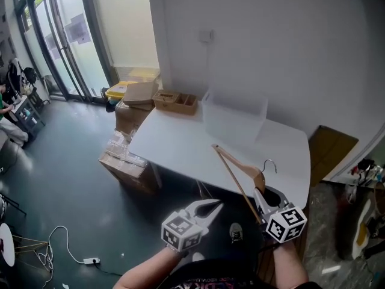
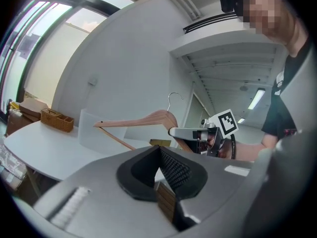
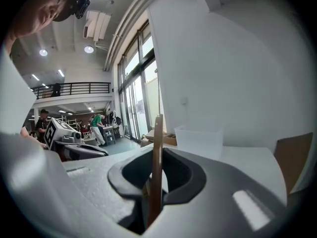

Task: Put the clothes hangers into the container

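Note:
A wooden clothes hanger [image 1: 237, 164] with a metal hook [image 1: 271, 164] is held up over the near edge of the white table [image 1: 180, 143]. My right gripper [image 1: 260, 198] is shut on its lower bar. In the right gripper view the hanger [image 3: 157, 152] stands edge-on between the jaws. The clear plastic container [image 1: 233, 116] stands at the back of the table, near the wall. My left gripper [image 1: 210, 208] hangs below the table's front edge, left of the hanger, jaws together with nothing in them. The left gripper view shows the hanger [image 2: 143, 120] and the right gripper [image 2: 181, 132].
Cardboard boxes [image 1: 135, 110] and a wooden tray [image 1: 175, 101] sit at the table's far left corner. More wrapped boxes [image 1: 123, 158] stand on the floor at the left. A brown board [image 1: 328, 149] leans at the wall on the right. A power strip [image 1: 90, 261] lies on the floor.

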A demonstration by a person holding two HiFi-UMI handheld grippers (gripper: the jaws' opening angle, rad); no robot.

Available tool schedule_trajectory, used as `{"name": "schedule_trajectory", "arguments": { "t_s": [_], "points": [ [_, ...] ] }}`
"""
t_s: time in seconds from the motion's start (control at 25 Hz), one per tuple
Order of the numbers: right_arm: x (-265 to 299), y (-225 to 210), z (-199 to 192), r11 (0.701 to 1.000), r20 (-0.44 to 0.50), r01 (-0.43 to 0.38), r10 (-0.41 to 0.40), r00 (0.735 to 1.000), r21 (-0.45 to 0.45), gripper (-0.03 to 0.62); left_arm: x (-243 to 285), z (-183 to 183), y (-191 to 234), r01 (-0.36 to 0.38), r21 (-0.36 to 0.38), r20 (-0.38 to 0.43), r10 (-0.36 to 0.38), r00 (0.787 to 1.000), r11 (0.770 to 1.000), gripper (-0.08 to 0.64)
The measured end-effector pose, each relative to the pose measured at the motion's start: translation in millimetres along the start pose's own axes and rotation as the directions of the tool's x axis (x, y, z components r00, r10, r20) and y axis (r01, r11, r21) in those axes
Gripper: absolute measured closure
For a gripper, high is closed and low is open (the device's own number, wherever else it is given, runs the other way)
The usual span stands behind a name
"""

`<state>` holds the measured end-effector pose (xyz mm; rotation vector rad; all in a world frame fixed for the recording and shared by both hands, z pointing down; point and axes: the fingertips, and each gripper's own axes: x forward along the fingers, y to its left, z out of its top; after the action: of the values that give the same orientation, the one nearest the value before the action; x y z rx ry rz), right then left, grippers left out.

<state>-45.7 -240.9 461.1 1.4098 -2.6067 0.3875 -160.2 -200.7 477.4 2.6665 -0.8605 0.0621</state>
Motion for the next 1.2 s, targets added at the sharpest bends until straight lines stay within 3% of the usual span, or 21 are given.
{"name": "schedule_trajectory", "arguments": {
  "t_s": [0.32, 0.76, 1.0, 1.2],
  "points": [
    [36.1, -39.6, 23.0, 0.995, -0.012, -0.056, 0.055, 0.998, -0.085, 0.534, 43.1, 10.7, 26.9, -0.045, 0.001, -0.004, 0.045, 0.999, 0.999, 0.554],
    [95.4, -149.6, 83.2, 0.962, -0.046, -0.128, 0.120, 0.992, -0.242, 0.534, 159.1, 44.2, 63.7, -0.074, -0.001, -0.004, 0.074, 0.997, 0.997, 0.554],
    [130.7, -208.7, 115.9, 0.910, -0.094, -0.182, 0.158, 0.983, -0.372, 0.534, 213.4, 57.2, 87.3, -0.124, -0.016, 0.000, 0.124, 0.992, 0.992, 0.554],
    [165.3, -240.8, 140.4, 0.832, -0.160, -0.239, 0.183, 0.970, -0.501, 0.534, 238.6, 73.1, 109.0, -0.181, -0.004, 0.006, 0.181, 0.984, 0.984, 0.554]
  ]
}}
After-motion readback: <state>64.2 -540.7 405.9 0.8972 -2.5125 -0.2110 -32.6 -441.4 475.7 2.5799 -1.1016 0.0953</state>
